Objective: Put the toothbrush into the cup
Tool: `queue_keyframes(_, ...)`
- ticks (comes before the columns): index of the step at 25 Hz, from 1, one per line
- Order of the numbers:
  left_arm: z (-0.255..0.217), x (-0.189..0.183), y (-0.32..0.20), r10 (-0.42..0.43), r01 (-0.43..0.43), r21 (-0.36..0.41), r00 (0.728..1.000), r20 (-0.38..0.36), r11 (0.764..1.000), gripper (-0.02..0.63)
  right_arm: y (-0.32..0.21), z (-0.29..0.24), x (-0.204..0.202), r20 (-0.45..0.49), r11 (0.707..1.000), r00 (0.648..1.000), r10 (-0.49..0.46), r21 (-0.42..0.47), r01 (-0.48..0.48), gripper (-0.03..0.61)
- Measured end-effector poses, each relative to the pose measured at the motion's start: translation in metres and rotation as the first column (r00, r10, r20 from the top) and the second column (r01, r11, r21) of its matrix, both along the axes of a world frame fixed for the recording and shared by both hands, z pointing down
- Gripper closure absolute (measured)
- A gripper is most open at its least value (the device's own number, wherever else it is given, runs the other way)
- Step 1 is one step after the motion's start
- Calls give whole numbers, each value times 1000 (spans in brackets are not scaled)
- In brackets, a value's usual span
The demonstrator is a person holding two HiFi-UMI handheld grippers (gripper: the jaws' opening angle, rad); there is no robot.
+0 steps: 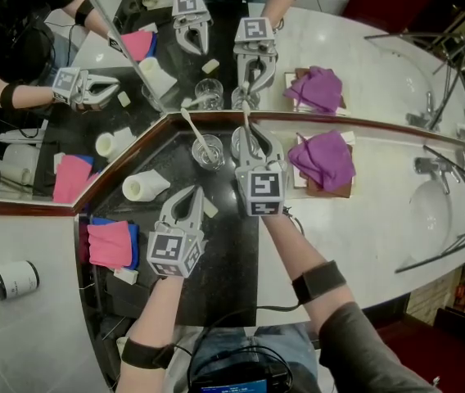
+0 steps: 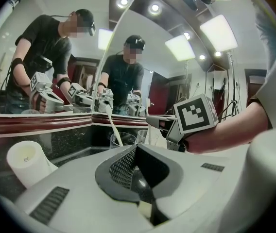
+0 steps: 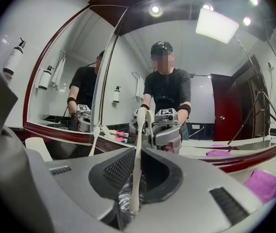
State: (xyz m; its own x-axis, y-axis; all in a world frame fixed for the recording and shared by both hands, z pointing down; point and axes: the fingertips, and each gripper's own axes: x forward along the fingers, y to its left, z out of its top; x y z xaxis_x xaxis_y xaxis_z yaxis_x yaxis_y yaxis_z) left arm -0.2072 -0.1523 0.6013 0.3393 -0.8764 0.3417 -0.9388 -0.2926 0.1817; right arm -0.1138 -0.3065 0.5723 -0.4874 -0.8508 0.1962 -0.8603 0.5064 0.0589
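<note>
A white toothbrush (image 3: pixel 137 154) stands upright between the jaws of my right gripper (image 3: pixel 138 152), which is shut on its handle. Its lower end dips into a clear glass cup (image 3: pixel 127 198) right under the jaws. In the head view this right gripper (image 1: pixel 251 144) hangs over that cup (image 1: pixel 242 143) by the mirror. A second glass cup (image 1: pixel 209 151) to its left holds another white toothbrush (image 1: pixel 190 126). My left gripper (image 1: pixel 190 195) is shut on nothing, just in front of that second cup (image 2: pixel 120 140).
A white roll (image 1: pixel 144 187) lies left of the cups on the black counter. A pink cloth (image 1: pixel 110 244) sits at the left edge. A purple cloth (image 1: pixel 322 159) rests on a brown tray at the right, with the sink (image 1: pixel 433 213) and tap (image 1: pixel 426 166) beyond. Mirrors close off the back.
</note>
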Motion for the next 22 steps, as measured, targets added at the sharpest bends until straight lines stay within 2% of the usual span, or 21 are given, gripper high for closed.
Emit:
queue_keyframes(8,0,-3,0,-7,7,-5,1000,-1,1000,612,-1,16,1,-28,999,999,17,-41,-18,512)
queue_keyframes(13,1,-2,1,-5,5,-5,1000,-4,1000,612,-2,22,5,-50,998,998,30,-58,-33,463)
queue_keyframes(22,-12,9,4,-1,1,3,1000,-3,1000,612,10,11,15,-32,997,999,16,-70,-18,463)
